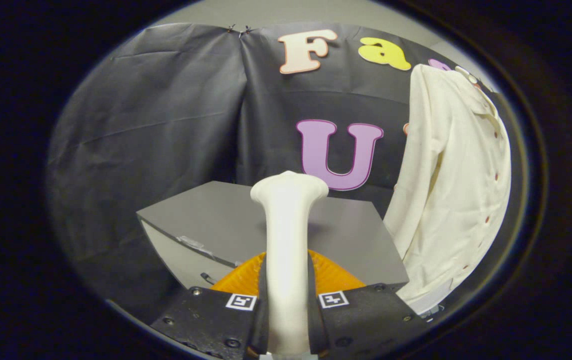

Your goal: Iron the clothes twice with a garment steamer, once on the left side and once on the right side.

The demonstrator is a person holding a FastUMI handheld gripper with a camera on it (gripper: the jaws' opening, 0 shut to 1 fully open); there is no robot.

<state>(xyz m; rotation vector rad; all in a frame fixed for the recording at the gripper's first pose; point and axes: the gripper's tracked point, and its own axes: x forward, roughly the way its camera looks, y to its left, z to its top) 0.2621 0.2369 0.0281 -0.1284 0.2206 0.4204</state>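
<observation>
A: Any brand or writing on the garment steamer (288, 235)?
B: None legible; its handle is plain.

A: And the gripper (287, 300)?
B: Both fingers press the steamer's handle between them; its head rises ahead.

A: Where is the shirt (453, 190)?
B: Hanging at the grey table's (205, 220) far right edge, well apart from the steamer, with bare tabletop between.
</observation>
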